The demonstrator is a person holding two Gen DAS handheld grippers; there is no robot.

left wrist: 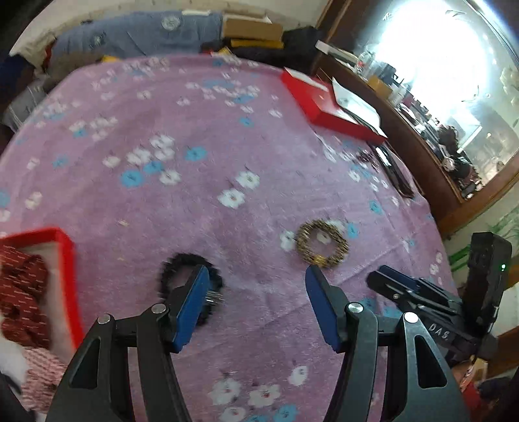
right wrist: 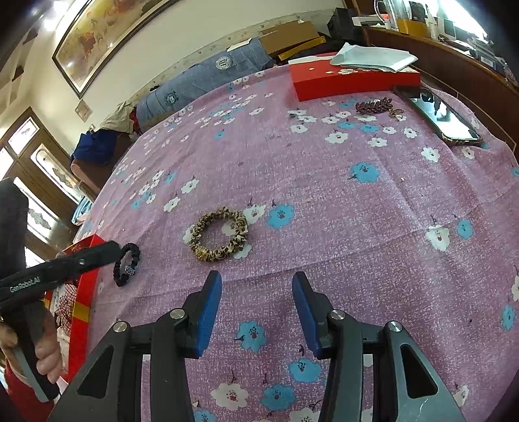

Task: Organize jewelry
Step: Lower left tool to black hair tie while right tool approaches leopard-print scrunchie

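Two bands lie ahead: the black band sits at the spread-jawed left gripper's left fingertip, nearer than the right gripper, also spread and empty.

Place: lived-in home room
Bed: floral purple sheet, folded blue quilt
Wall: framed painting
Furniture: wooden dresser with mirror, cluttered

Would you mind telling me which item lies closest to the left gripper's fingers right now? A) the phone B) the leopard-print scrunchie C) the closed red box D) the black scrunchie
D: in the left wrist view the black scrunchie sits right at one finger of the open left gripper, while the leopard-print scrunchie lies farther ahead on the cloth.
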